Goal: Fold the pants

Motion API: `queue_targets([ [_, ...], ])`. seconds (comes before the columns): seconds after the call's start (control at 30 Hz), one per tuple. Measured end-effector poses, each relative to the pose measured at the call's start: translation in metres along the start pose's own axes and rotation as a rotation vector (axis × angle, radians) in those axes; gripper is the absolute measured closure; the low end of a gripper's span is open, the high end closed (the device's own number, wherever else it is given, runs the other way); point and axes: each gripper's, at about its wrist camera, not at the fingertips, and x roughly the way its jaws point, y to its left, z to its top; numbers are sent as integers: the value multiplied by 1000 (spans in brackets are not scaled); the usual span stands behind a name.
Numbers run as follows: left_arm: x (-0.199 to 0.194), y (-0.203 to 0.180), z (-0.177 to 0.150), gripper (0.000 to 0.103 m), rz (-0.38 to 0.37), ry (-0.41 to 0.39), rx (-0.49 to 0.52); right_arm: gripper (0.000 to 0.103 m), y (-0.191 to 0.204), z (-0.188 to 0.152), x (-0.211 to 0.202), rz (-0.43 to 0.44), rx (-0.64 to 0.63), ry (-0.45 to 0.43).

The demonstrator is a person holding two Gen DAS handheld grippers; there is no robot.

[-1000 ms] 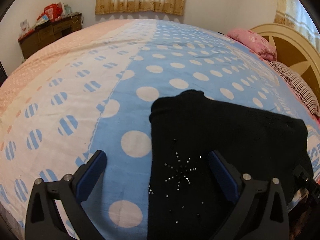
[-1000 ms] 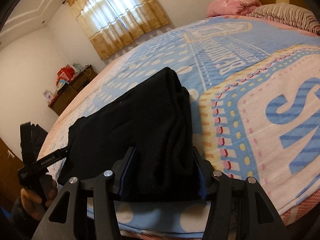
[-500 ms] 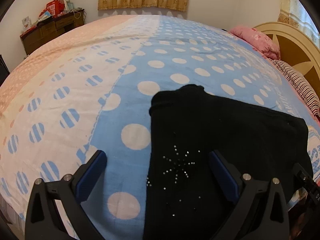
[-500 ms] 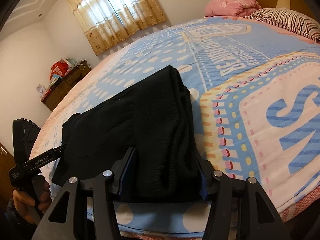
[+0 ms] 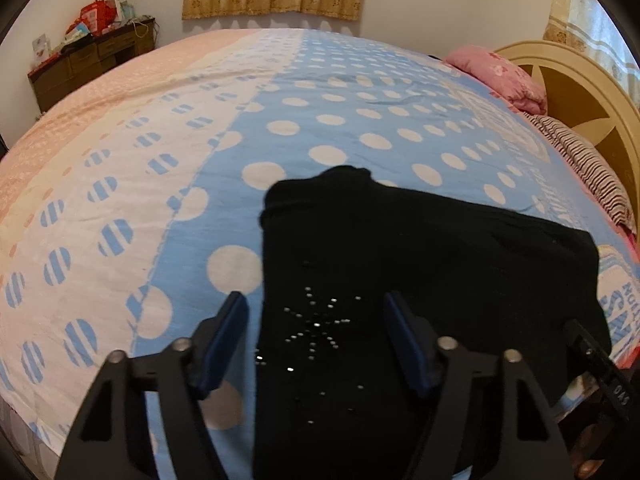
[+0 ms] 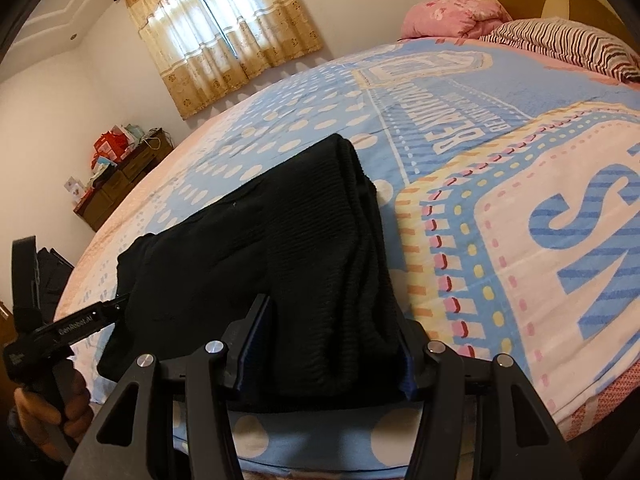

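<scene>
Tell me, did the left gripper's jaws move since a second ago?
Yes. The left gripper has its jaws closer together now: one nears the pants edge, no longer over the white dot.

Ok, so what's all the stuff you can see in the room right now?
pants: one, black with sparkly studs, folded near the bed's front edge
bedspread: one, blue, white and pink with dots, covering the bed
pink pillow: one, by the headboard
striped pillow: one, beside the pink one
headboard: one, cream and brown
curtains: yellow, at the window
dresser: one, brown, cluttered on top
left gripper: black with blue fingers, open over the pants
right gripper: same, open around the pants' end
</scene>
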Motion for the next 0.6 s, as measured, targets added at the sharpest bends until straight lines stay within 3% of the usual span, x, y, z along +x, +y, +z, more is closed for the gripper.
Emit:
queue_targets([
  [0.07,0,1,1,42,-24,13,-13,50,4,1,1,-17,-36,14],
  [0.2,-1,-2,1,48,-30,16,-6,68,13,2,0,-52,-93,30],
  [0.3,-3,-5,1,60,-36,11,-4,71,20,2,-1,-82,-127,27],
  [0.37,-6,-8,1,76,-25,-3,8,73,25,2,-3,-96,-144,21],
  [0.6,-10,-10,3,82,-11,-7,30,73,36,3,-11,-129,-187,-3],
])
